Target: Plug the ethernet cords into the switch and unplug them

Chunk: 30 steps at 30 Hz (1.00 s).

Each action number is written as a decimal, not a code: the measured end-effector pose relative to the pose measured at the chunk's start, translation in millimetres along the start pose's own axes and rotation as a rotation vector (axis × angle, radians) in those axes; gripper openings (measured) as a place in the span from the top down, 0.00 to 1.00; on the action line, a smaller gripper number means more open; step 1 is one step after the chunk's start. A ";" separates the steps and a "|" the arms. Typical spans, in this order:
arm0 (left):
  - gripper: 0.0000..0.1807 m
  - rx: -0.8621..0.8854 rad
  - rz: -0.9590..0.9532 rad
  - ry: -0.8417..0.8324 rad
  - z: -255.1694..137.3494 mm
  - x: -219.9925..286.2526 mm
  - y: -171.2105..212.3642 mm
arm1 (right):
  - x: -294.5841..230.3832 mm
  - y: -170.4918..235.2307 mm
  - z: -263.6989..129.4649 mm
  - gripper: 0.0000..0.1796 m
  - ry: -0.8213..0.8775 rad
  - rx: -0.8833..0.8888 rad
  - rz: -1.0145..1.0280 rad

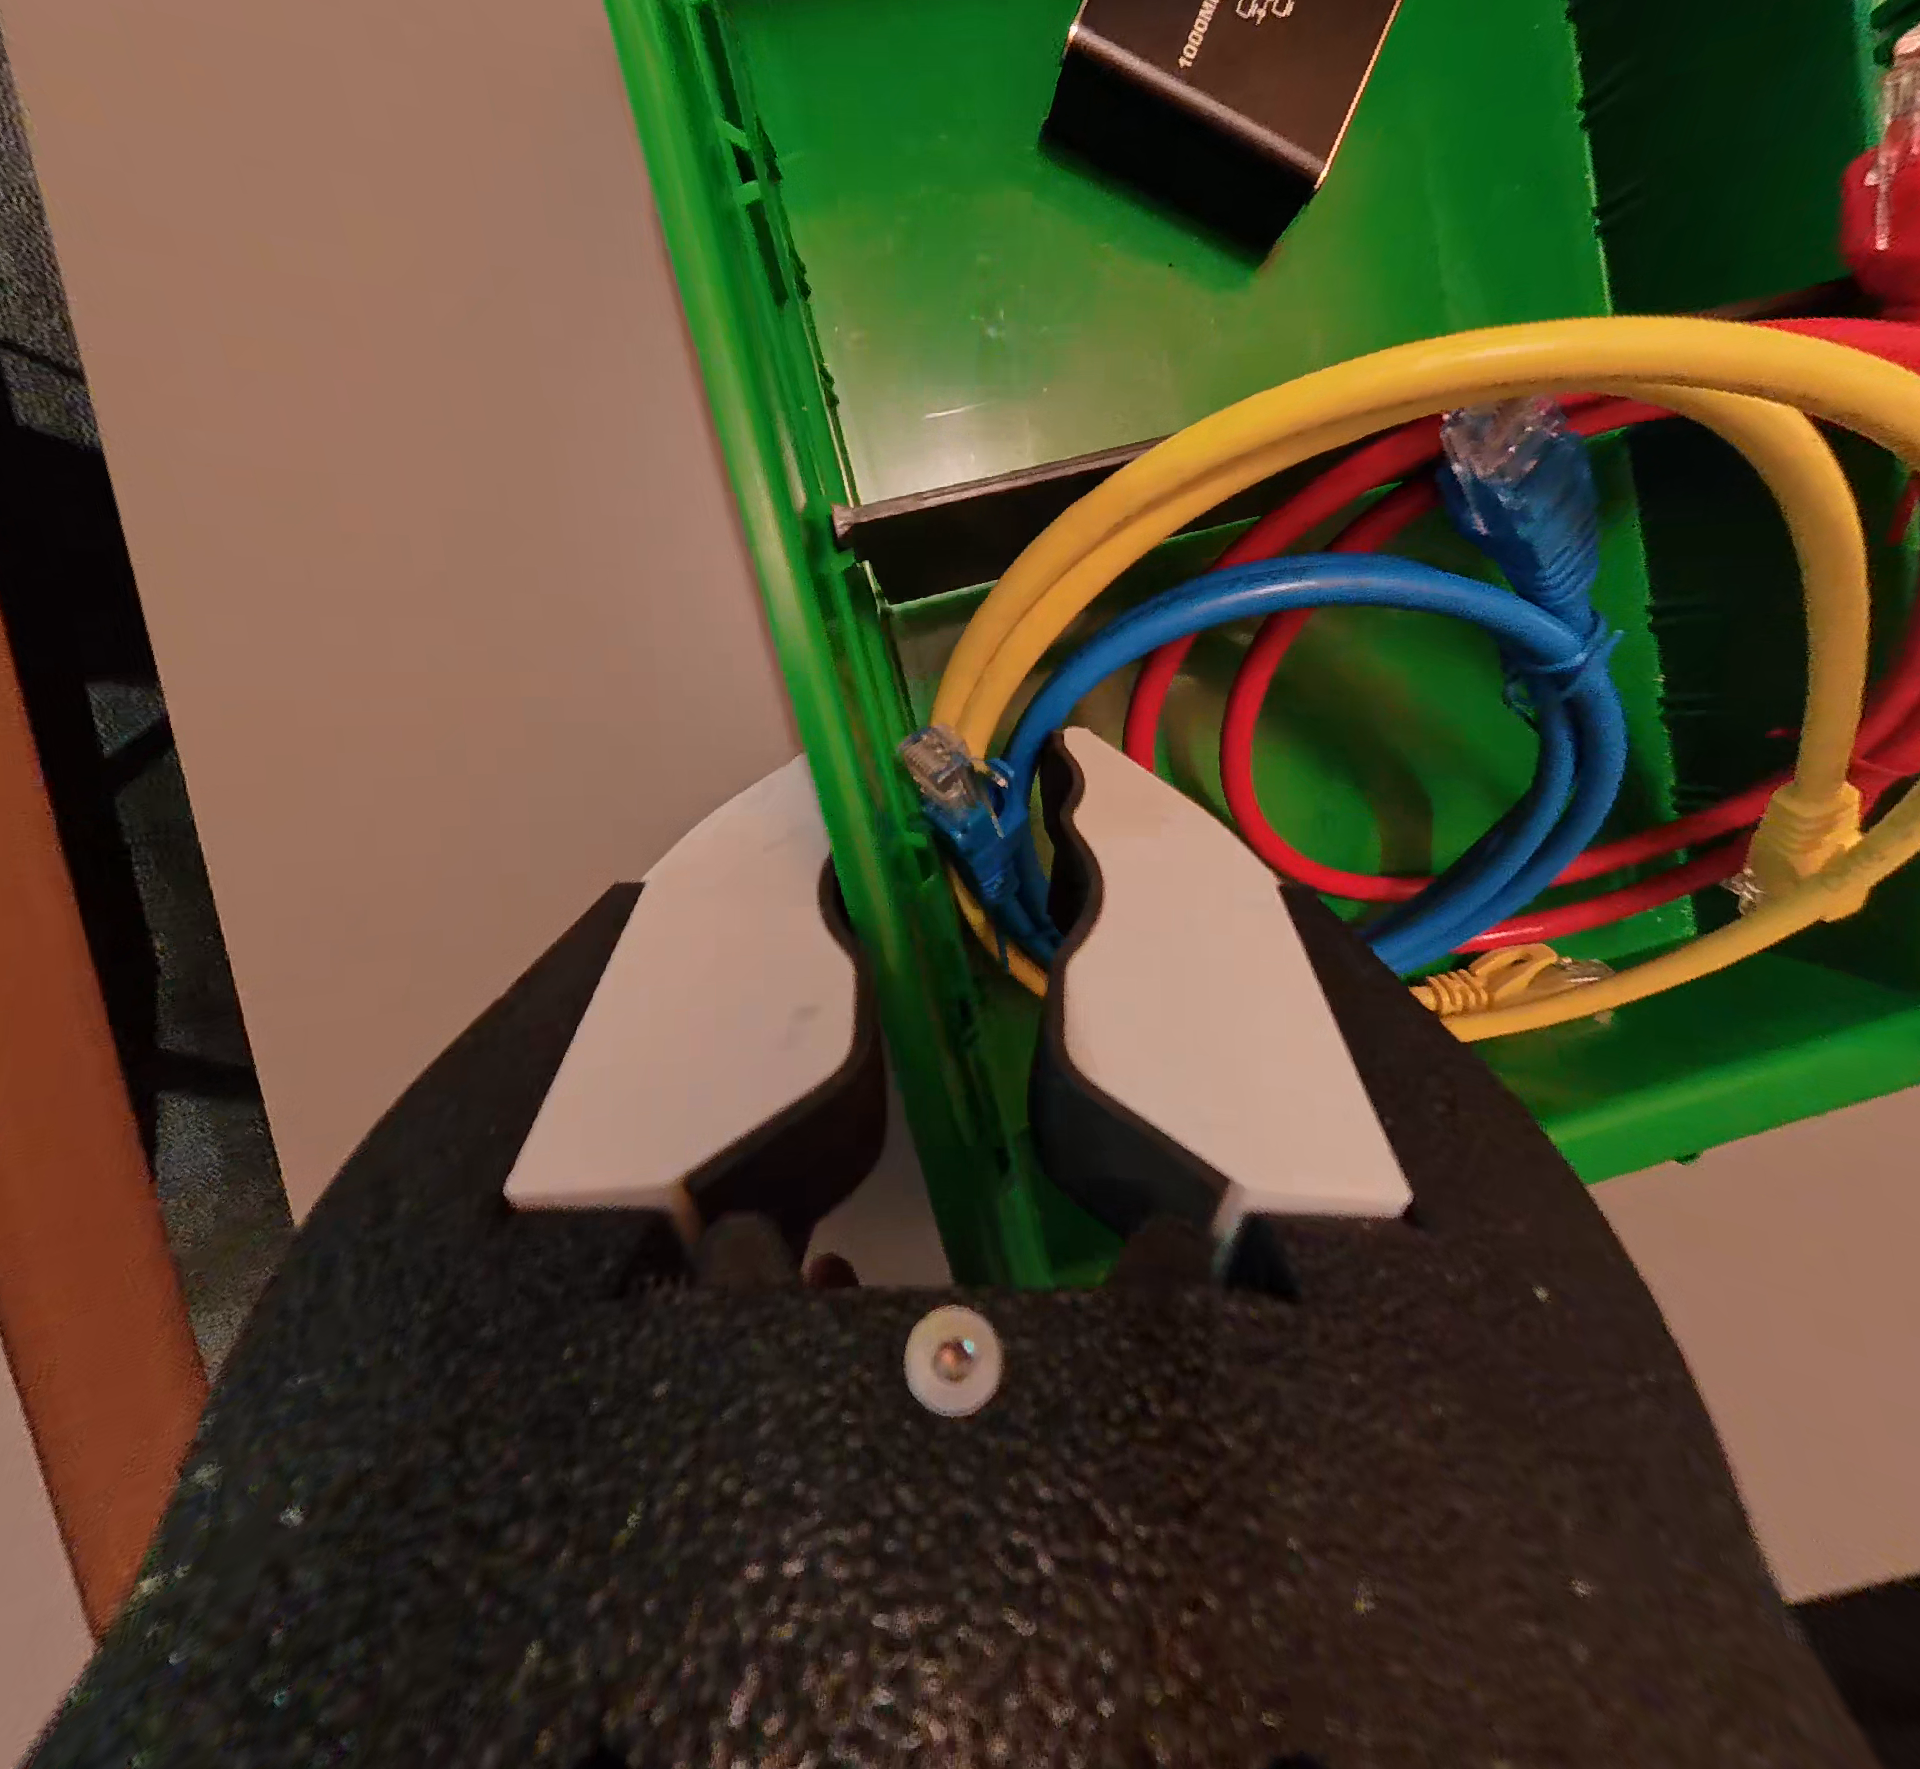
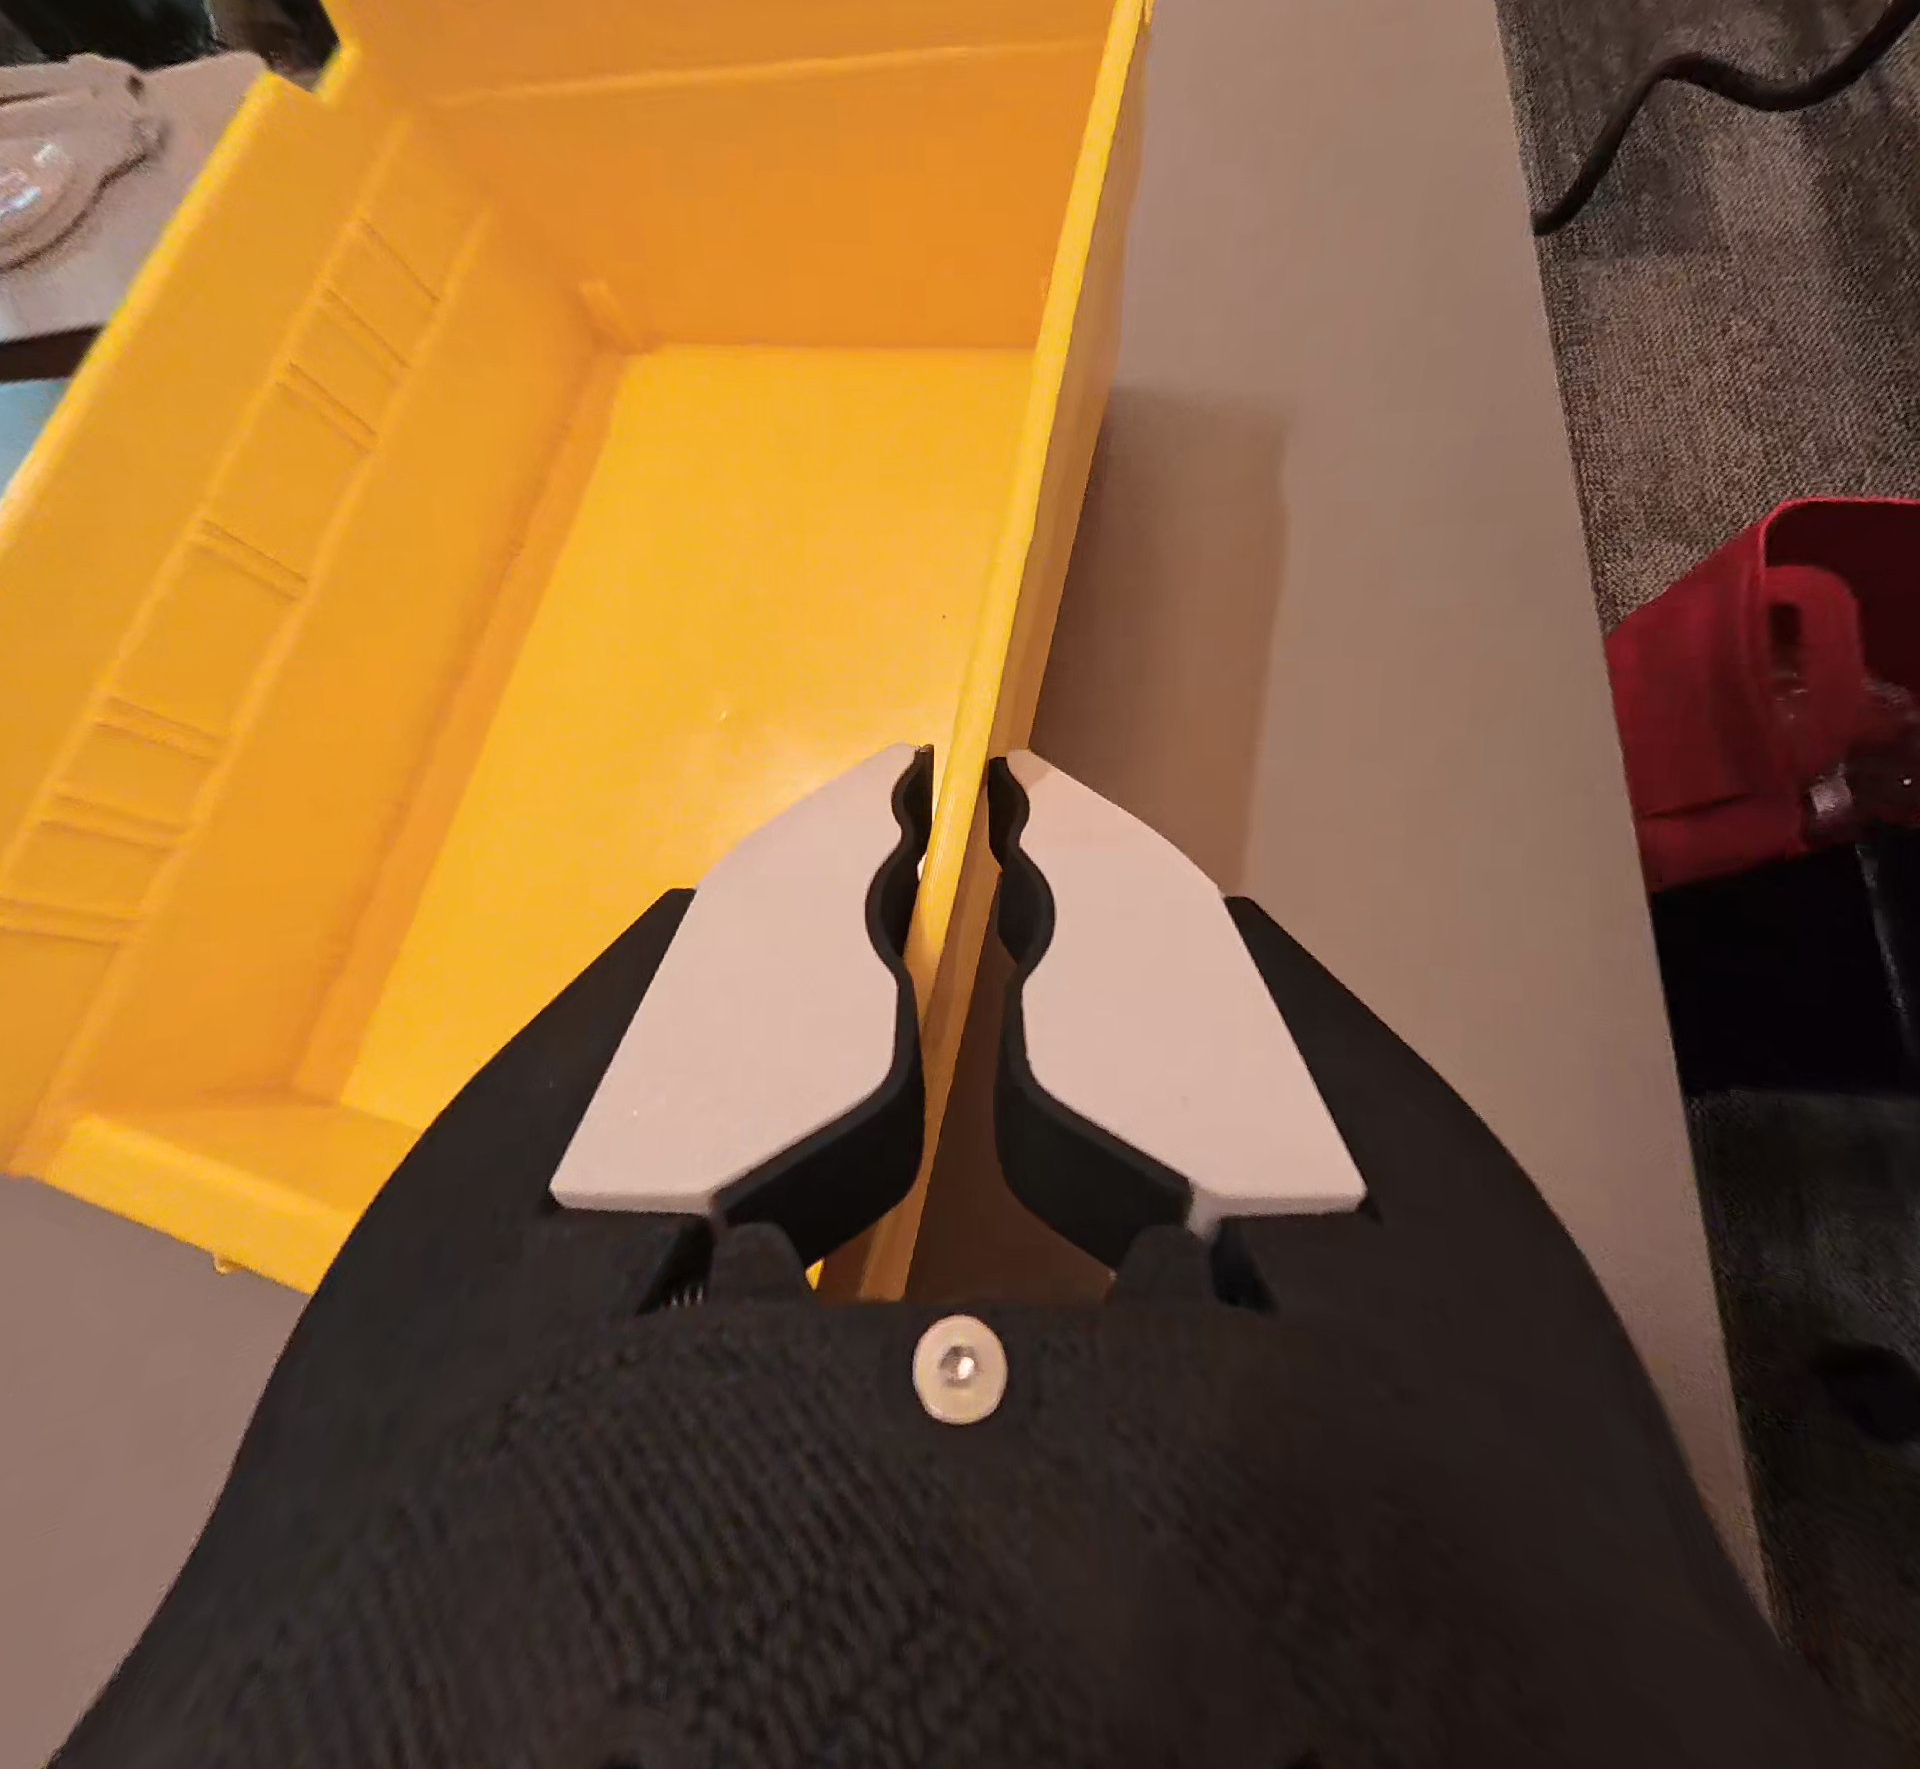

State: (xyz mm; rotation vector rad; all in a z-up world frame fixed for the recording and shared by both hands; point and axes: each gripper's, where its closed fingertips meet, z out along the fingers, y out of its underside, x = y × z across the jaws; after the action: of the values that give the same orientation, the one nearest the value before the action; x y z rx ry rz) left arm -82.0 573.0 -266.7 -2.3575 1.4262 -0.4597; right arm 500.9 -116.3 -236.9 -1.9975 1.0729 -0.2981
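Inside the green bin [image 1: 1039, 317], the black switch [image 1: 1236, 57] lies tilted in the far compartment, apart from the cords and with nothing plugged into it that can be seen. A dark divider [image 1: 966, 514] separates it from the near compartment, where the ethernet cords lie coiled together: a yellow cord [image 1: 1351, 369] arcs over the top, a red cord [image 1: 1236, 711] loops beneath, and a blue cord [image 1: 1299, 576], bound with a tie, curls between them. One clear plug of the blue cord [image 1: 940, 769] rests against the bin's left wall; another blue plug [image 1: 1507, 452] stands up near the middle. The left gripper [image 1: 940, 784] straddles that left wall, one finger outside the bin, the other inside beside the blue cord's end; its jaws stand apart, pressing on nothing as far as can be told. More red cord [image 1: 1886, 213] shows in the neighbouring compartment at the right edge. In the right wrist view, the right gripper [image 2: 956, 769] has its jaws closed around the right side wall of a yellow bin [image 2: 727, 213], one finger inside, one outside. Both bins sit on a pale table [image 2: 1330, 472]; a red bag [image 2: 1766, 680] sits on the grey carpet [image 2: 1714, 161] beyond its edge.
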 end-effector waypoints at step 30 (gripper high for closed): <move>0.64 0.216 -0.100 0.212 -39.3 87.5 -154.8 | -332.5 -95.9 -63.9 0.37 -0.588 0.511 -0.416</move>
State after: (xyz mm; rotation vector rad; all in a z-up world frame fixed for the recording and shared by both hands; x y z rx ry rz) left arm 60.0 557.2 -153.7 -2.2651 1.2750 -0.8681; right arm 320.0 134.5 -68.9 -1.6595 0.1776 -0.1578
